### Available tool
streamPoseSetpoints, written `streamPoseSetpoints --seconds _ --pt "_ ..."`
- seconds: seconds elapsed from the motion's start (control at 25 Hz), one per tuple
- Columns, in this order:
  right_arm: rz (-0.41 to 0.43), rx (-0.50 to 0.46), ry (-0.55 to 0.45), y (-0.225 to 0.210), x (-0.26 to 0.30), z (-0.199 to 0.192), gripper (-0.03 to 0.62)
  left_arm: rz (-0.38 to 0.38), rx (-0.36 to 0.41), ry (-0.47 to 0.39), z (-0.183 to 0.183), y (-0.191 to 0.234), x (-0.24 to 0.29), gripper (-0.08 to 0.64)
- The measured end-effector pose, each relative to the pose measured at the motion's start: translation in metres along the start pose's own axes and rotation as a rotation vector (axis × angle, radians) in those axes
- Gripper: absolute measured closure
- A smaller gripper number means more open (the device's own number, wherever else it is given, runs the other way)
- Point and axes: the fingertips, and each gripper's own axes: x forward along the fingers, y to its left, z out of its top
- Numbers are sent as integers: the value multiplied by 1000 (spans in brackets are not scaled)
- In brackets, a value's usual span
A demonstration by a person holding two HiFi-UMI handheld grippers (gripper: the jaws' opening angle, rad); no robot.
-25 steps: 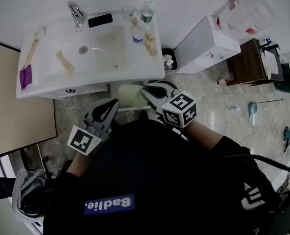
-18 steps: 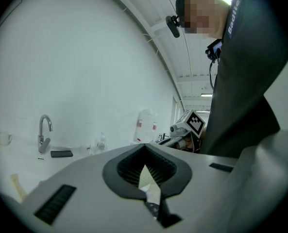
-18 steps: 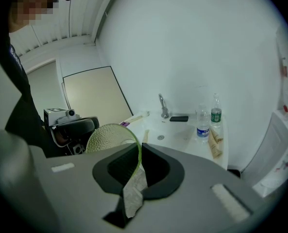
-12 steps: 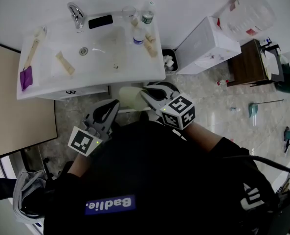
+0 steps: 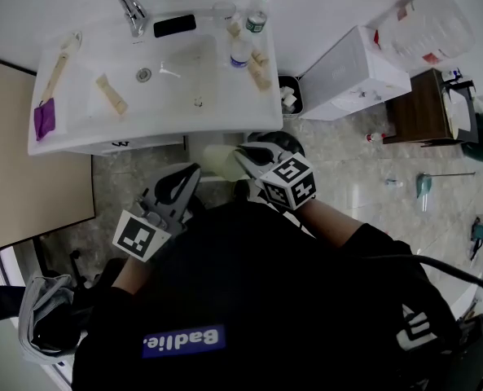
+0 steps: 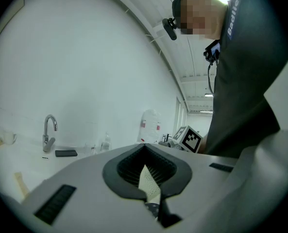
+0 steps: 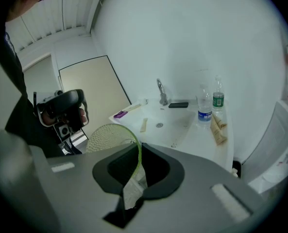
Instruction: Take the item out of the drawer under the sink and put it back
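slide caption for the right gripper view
Right gripper, jaws shut on the green rim of a round pale mesh disc, white sink beyond.

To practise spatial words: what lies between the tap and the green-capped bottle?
A black phone, flat on the sink's back rim, then a clear glass beside the bottle; the head view shows both.

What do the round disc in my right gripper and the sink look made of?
The round disc is likely thin plastic or fabric mesh, matte, with a pale dotted face and a green rim. The sink is probably glazed ceramic, smooth and white with a slight sheen.
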Motion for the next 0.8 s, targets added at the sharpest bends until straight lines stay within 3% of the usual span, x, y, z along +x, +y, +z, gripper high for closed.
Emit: streamPoseSetpoints --seconds 0.44,0.8 --pt "-26 12 166 -41 74 -74 571 29 -27 3 -3 9 -2 555" --pt "-76 -47 380 -86 143 -157 571 50 -18 11 -7 18 -4 555"
